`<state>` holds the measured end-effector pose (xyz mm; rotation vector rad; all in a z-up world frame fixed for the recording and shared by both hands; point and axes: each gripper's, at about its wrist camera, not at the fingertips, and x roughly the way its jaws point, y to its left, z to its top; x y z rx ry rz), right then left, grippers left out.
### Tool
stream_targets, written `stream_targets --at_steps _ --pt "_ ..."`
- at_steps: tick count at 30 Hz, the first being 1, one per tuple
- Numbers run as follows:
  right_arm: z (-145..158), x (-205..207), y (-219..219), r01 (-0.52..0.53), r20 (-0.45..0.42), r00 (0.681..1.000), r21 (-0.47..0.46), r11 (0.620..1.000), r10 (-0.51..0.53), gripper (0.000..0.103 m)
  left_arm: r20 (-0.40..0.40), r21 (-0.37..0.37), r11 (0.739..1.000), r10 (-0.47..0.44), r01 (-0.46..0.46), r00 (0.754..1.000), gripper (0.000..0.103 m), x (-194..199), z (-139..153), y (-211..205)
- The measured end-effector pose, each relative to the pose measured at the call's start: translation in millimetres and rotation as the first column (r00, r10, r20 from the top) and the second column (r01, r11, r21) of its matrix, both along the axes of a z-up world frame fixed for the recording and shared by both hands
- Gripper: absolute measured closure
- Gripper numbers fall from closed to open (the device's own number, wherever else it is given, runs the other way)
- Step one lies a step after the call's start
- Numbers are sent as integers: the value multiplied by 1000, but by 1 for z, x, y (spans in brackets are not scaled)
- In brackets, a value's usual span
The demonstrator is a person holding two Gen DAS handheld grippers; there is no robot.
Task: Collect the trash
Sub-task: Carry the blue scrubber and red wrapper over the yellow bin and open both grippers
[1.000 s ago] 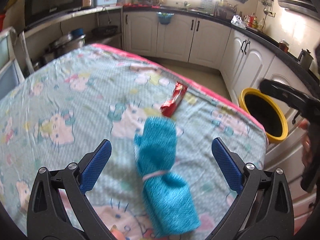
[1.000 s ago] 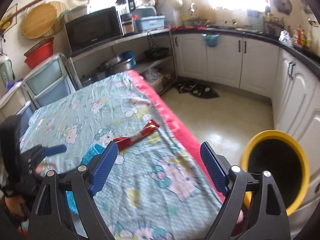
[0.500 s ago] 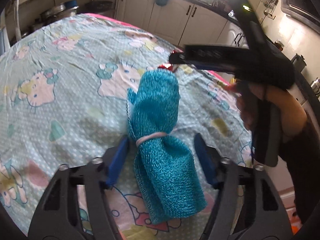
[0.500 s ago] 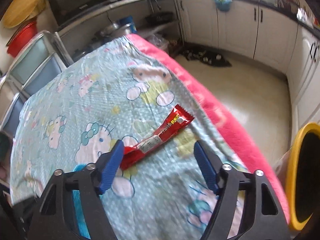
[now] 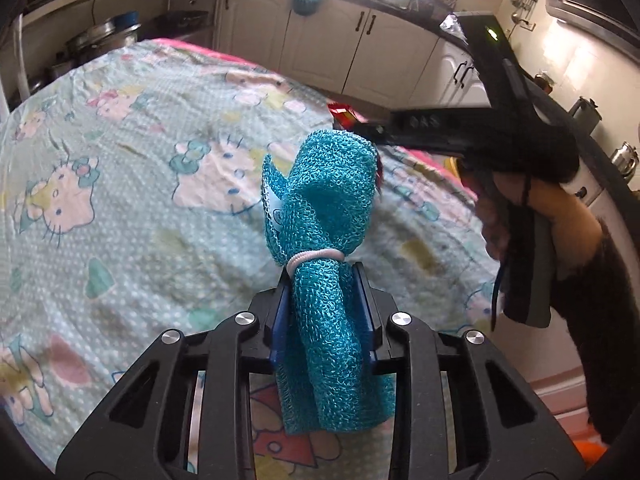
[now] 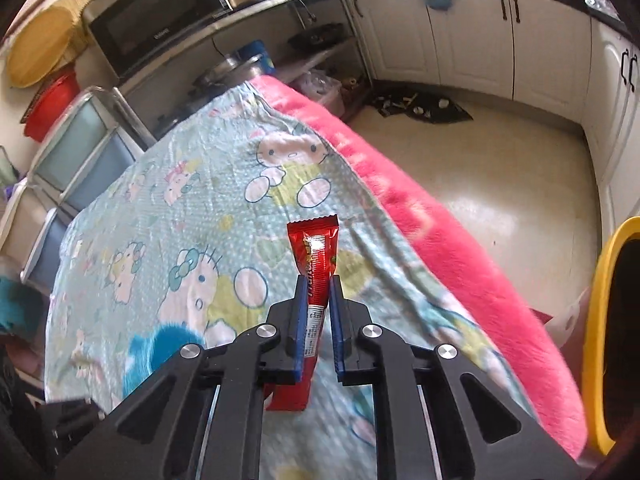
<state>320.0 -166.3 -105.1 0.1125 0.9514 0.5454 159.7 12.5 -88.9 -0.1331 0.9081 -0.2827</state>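
A teal knitted cloth roll point(image 5: 324, 184), tied with a pale band, lies on the cartoon-cat bedspread point(image 5: 140, 180). My left gripper point(image 5: 322, 280) is closing on its lower half, and both blue pads press into the fabric. A red snack wrapper point(image 6: 314, 240) stands up between the pads of my right gripper point(image 6: 319, 284), which is shut on it. In the left wrist view the right gripper point(image 5: 360, 130) reaches in from the right behind the roll, with a scrap of the wrapper point(image 5: 340, 114) showing at its tip.
A yellow-rimmed bin point(image 6: 600, 320) stands on the floor past the pink edge point(image 6: 420, 216) of the cover, at the right. A person's hand point(image 5: 560, 220) grips the right tool. White cabinets point(image 6: 460, 40) and a microwave point(image 6: 156, 28) line the walls.
Both grippers went from wide open to closed. The left pads closed in on the teal roll. The right gripper dropped toward the table and clamped the red wrapper, which now stands upright.
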Motion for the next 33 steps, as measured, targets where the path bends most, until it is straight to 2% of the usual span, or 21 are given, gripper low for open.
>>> stream_targets --at_steps 7,16,24,33 --pt "24 -30 -56 51 76 996 31 998 -53 93 56 -15 999 -33 34 998 81 8 21 -21" --pt "58 -64 -139 155 157 974 65 986 -164 93 122 -32 992 -113 118 986 81 32 49 -74" --pt "91 -89 -209 282 248 924 70 957 -290 93 166 -53 977 -195 206 967 81 54 68 -129" --pt "111 -111 -260 389 320 862 77 918 -392 93 217 -66 954 -274 294 937 81 71 88 -186"
